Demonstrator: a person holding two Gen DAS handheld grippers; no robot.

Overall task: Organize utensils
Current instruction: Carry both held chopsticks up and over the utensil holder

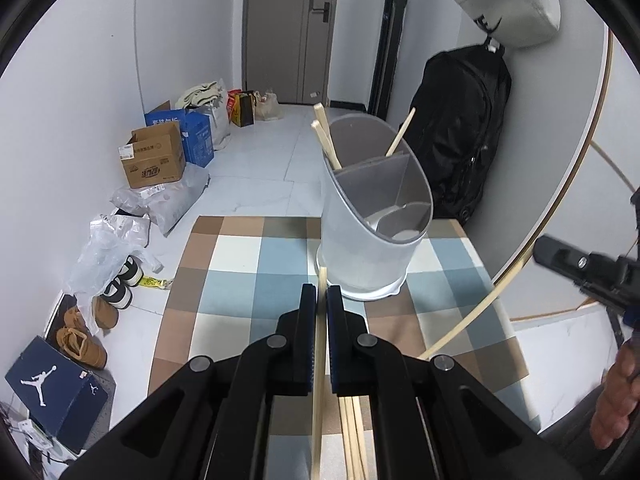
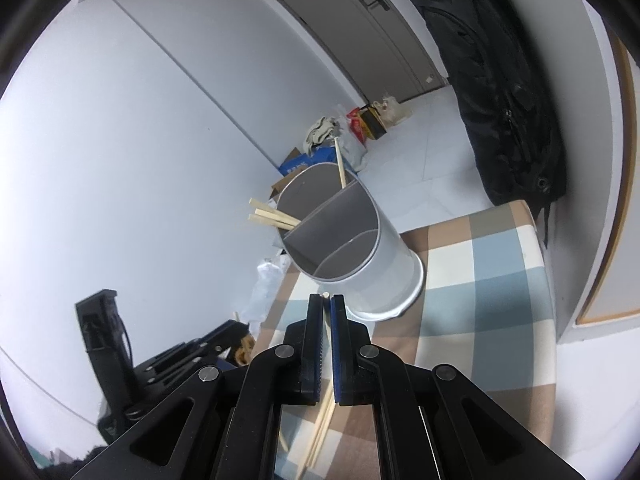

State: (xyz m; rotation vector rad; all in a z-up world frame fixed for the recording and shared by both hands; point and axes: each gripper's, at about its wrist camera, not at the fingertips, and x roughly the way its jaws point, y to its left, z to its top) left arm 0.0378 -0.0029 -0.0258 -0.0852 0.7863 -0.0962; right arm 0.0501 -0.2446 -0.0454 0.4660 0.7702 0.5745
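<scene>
A grey utensil holder (image 1: 372, 236) (image 2: 384, 264) with dividers stands on the checked tablecloth (image 1: 248, 264). Several wooden chopsticks (image 1: 326, 140) lean in its far compartment; the two near compartments look empty. My left gripper (image 1: 321, 292) is shut on one chopstick (image 1: 319, 360), just in front of the holder's base. My right gripper (image 2: 326, 300) is shut on another chopstick (image 2: 326, 296), whose tip pokes out between the pads. In the left wrist view that right gripper (image 1: 538, 250) comes in from the right, its chopstick (image 1: 472, 320) slanting down to the cloth. More loose chopsticks (image 1: 352, 440) (image 2: 316, 440) lie under the grippers.
A black backpack (image 1: 460, 132) (image 2: 504, 92) hangs against the wall right of the holder. Boxes (image 1: 154, 156), bags and shoes (image 1: 80, 340) line the floor at the left. A person's hand (image 1: 616, 392) shows at the right edge. A door (image 1: 288, 28) stands at the back.
</scene>
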